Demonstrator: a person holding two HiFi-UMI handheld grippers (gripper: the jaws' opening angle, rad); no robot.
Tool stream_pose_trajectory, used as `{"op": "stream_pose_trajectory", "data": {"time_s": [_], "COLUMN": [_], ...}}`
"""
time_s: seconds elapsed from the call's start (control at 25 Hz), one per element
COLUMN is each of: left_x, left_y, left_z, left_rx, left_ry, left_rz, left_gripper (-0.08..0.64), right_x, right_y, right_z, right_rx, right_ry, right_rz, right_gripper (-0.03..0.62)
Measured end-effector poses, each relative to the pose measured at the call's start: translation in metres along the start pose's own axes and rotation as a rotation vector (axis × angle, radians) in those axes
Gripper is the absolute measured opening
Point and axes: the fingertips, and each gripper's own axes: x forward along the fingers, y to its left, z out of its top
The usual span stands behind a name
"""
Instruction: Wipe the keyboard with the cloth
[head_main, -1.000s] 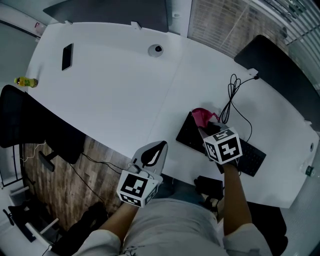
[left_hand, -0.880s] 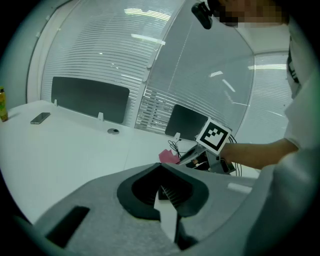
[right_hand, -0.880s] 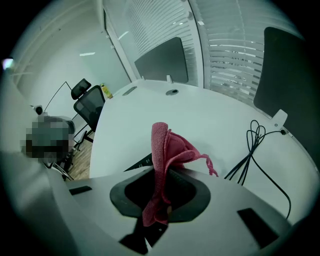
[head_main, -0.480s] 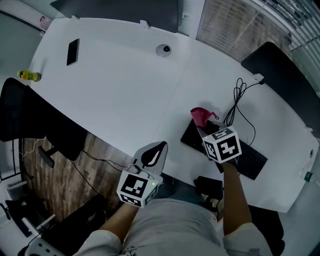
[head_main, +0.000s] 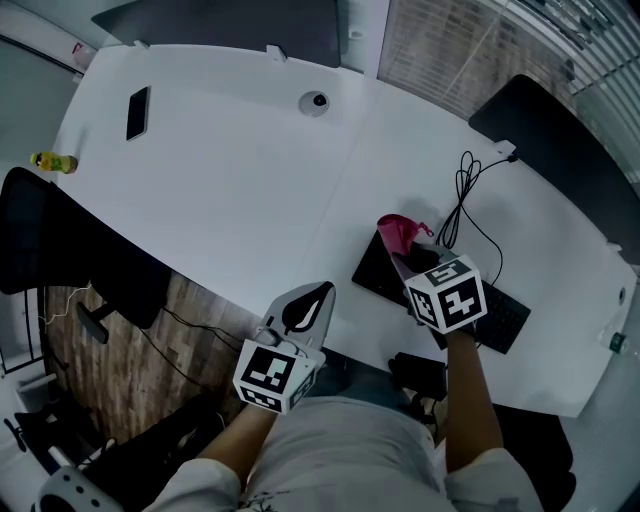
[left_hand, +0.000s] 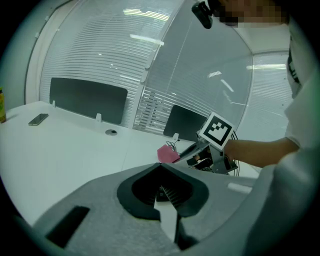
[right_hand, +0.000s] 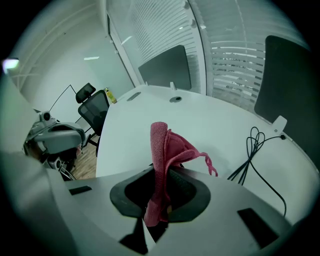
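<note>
the right gripper (head_main: 403, 256) is clamped on the pink cloth (head_main: 398, 232), which sits at the left end of the black keyboard (head_main: 505, 315) by the near edge of the desk (head_main: 230, 180), toward its right side. in the right gripper view the cloth (right_hand: 162, 150) stands up in a narrow fold between the jaws, with only its lower part pinched and a loose thread hanging off to the right.

the likeliest trouble is the hold: with so little fabric caught, dragging across the keys could pull the cloth free or bunch it, so that the jaw tips rub the keys instead. the keyboard lies close to the desk's near edge, so a firm sideways stroke might push it askew or toward that edge. the black cable (head_main: 465, 200) loops just beyond the keyboard, and a long stroke could snag it.

the left gripper (head_main: 312, 298) is closed on nothing, over the near edge, well apart from the keyboard, so nothing steadies the keyboard.
</note>
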Motion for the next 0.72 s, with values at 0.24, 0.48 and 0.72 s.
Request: {"op": "stream_pose_trajectory", "data": {"time_s": [0.24,0.48,0.72], "left_x": [0.019,0.048,0.069], "left_y": [-0.035,-0.088,-0.153], "left_z": [0.002,0.006,0.005], "left_rx": [0.053,0.130,0.204], "left_ry": [0.016,0.040,0.062], "left_rz": [-0.096,-0.223,-0.349], "left_gripper": [0.011,0.011,0.011], "right_x": [-0.043,-0.098,-0.154], "right_y": [-0.017,-0.053,-0.087], "right_z": [-0.017,-0.073,-0.146], "right_rx": [0.081,0.215,0.364], "right_ry": [-0.073,-0.113,-0.140], "right_rz": [-0.044,-0.152,-0.267], "right_gripper": [0.058,0.058,0.058]}}
